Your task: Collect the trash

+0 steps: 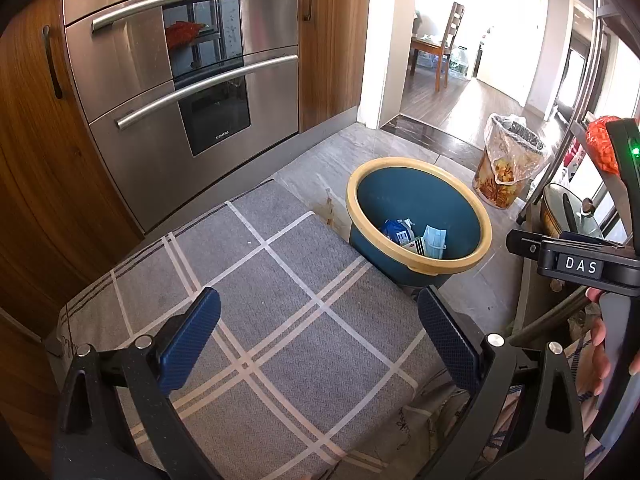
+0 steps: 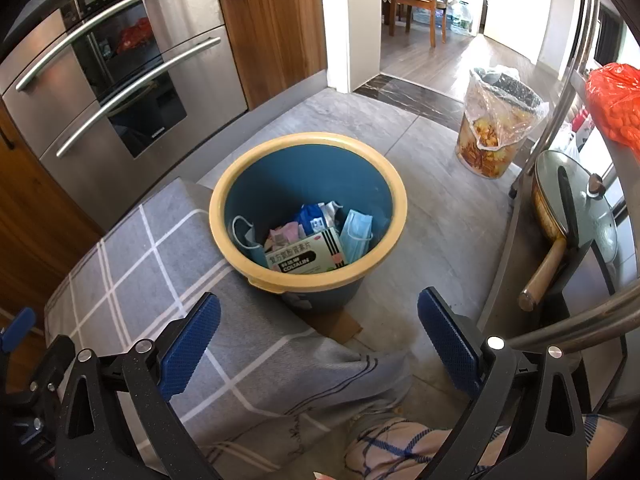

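Kitchen floor [image 2: 440, 208]: blue bin [image 2: 308, 140] sitting beside checked surface [image 1: 280, 300], holding med box [image 2: 306, 256], masks [image 2: 356, 236]. Both grippers [image 1: 318, 340] [image 2: 318, 340] hovering w/ fingers wide, empty. Trash prob. light, crushable; taking box by edges.

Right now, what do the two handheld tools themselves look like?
Both match: the left tool and right tool have black, speckled, forked frames with silver pivot pins and blue, dimpled, rectangular pads. The right tool's body, seen from the left camera, carries a white DAS label and a green light.
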Action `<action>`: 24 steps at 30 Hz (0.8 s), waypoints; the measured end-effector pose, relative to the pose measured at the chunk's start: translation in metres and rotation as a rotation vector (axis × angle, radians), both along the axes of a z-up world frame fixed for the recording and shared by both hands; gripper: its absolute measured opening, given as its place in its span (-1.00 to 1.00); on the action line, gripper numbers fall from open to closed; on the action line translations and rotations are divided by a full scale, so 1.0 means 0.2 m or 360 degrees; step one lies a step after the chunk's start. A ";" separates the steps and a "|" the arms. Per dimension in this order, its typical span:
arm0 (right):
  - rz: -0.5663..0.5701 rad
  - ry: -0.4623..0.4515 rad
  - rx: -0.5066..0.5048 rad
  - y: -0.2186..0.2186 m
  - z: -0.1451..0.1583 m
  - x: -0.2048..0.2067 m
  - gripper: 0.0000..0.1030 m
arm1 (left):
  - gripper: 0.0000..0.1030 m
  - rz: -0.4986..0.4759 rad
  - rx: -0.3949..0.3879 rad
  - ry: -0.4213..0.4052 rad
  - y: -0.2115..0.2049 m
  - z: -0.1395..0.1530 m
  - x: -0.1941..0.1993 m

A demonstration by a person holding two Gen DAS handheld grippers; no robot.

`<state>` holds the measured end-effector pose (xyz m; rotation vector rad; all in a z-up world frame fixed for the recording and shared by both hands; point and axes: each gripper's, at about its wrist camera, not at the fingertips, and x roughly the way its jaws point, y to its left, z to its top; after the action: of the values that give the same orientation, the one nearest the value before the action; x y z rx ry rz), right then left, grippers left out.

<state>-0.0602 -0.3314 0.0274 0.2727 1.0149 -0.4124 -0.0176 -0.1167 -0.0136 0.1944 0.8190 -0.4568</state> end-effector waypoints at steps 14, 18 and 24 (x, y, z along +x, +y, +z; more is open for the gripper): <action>0.0009 0.0006 0.0002 0.01 0.00 0.01 0.90 | 0.89 0.0000 0.0000 0.0004 0.00 0.00 -0.01; 0.0009 0.0009 0.0003 0.01 0.00 0.01 0.90 | 0.89 0.0001 -0.0001 0.0004 0.00 0.00 -0.01; 0.0009 0.0009 0.0003 0.01 0.00 0.01 0.90 | 0.89 0.0001 0.0000 0.0005 0.00 0.00 0.00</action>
<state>-0.0583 -0.3296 0.0265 0.2704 1.0212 -0.4071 -0.0185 -0.1171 -0.0138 0.1932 0.8222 -0.4567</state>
